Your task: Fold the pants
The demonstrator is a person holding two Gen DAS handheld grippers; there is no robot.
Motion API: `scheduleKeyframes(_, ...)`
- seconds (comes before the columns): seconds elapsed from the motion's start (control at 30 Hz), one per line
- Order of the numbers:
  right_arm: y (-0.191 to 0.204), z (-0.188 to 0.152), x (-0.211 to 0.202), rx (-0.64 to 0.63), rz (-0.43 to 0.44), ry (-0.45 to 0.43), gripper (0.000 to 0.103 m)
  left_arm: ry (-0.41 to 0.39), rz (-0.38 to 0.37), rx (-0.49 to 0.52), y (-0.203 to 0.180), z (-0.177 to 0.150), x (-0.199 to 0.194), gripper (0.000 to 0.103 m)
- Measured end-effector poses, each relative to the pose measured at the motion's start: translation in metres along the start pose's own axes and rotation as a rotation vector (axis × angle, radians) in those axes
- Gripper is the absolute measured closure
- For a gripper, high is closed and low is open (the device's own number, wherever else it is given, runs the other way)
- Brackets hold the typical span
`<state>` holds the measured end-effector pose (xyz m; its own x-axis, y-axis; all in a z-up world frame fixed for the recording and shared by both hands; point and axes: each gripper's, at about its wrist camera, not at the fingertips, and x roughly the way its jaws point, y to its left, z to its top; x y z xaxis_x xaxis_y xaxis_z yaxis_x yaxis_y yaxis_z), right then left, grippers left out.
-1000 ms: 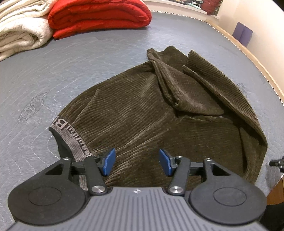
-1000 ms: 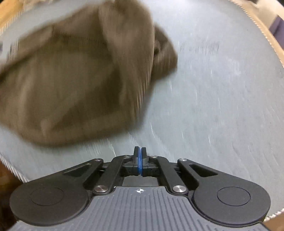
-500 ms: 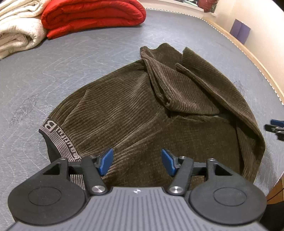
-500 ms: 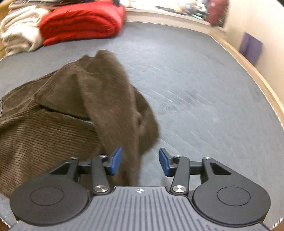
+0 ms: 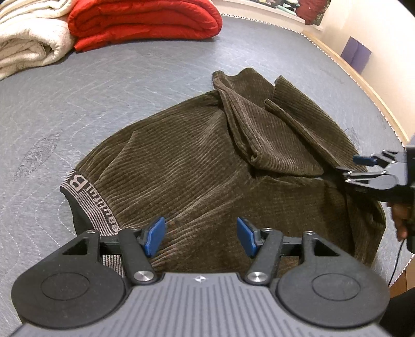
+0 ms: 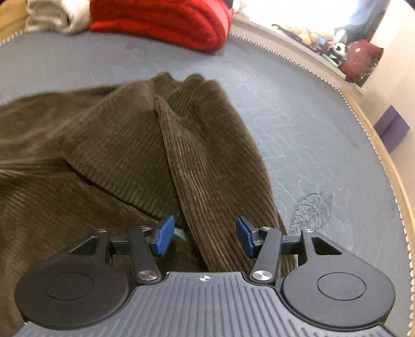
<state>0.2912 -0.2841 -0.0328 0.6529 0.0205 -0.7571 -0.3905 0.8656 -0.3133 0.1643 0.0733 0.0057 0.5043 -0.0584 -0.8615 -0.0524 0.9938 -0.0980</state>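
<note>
Only left view shows waistband (image 5: 90, 204); left tongs (image 5: 199, 238) released, right tongs (image 6: 203, 237) opening over pants (image 6: 116, 155).

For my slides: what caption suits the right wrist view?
Opening right claw over a brown corduroy pants fold.

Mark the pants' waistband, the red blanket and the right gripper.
waistband (image 5: 89, 207): left wrist view, lettered grey band.
red blanket (image 5: 145, 22): left wrist view, folded top.
right gripper (image 6: 205, 236): right wrist view, between its fingertips, jaws opening.
</note>
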Motion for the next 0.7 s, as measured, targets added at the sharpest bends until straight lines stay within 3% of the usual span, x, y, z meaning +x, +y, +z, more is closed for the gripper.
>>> scheduleKeyframes(0.13,0.008,0.003,0.025,-0.046,-0.034,0.065,0.055,-0.004,0.007,-0.014,0.007,0.005,0.000,0.037)
scheduleKeyframes(0.17,0.007,0.003,0.029,-0.055,-0.046,0.079,0.063,-0.004,0.009,-0.015,0.009,0.006,0.000,0.037)
scheduleKeyframes(0.2,0.004,0.003,0.030,-0.054,-0.049,0.081,0.085,-0.003,0.012,-0.017,0.010,0.006,0.000,0.037)
scheduleKeyframes(0.23,-0.001,0.004,0.028,-0.033,-0.036,0.071,0.096,-0.003,0.015,-0.018,0.011,0.007,0.001,0.037)
scheduleKeyframes(0.37,-0.053,0.003,-0.008,0.164,-0.072,-0.086,0.096,-0.003,0.020,-0.016,0.011,0.006,0.000,0.037)
scheduleKeyframes(0.5,-0.139,-0.035,-0.045,0.461,-0.135,-0.138,0.097,-0.006,0.019,0.005,0.003,0.003,-0.001,0.037)
scheduleKeyframes(0.63,-0.215,-0.116,-0.061,0.697,-0.224,-0.003,0.097,-0.006,0.003,0.032,-0.008,-0.003,-0.004,0.037)
scheduleKeyframes(0.7,-0.238,-0.164,-0.058,0.741,-0.277,0.168,0.097,-0.010,-0.002,0.054,-0.014,-0.005,-0.006,0.037)
